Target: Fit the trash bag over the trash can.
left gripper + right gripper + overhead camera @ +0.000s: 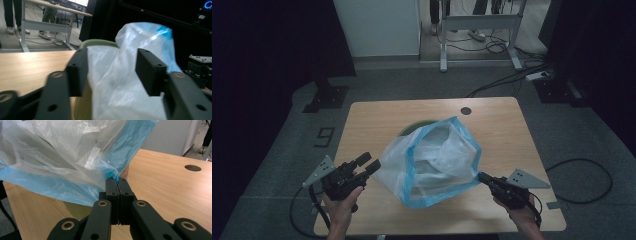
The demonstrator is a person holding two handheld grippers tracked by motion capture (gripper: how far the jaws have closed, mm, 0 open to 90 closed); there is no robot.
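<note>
While pinched by the right hand-held gripper (117, 185), the bag (75, 157) rises beyond it.

A wooden table (377, 112) is set on grey carpet (287, 165) marked with a "9" (325, 136). Beyond, a white cabinet (377, 27), a metal desk frame (477, 22) and trailing cables (507, 80) are seen under dim light.

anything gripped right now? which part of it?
The right hand-held gripper is shut on the plastic bag, pinching its blue rim at a corner. The left hand-held gripper is open, holding nothing.
</note>
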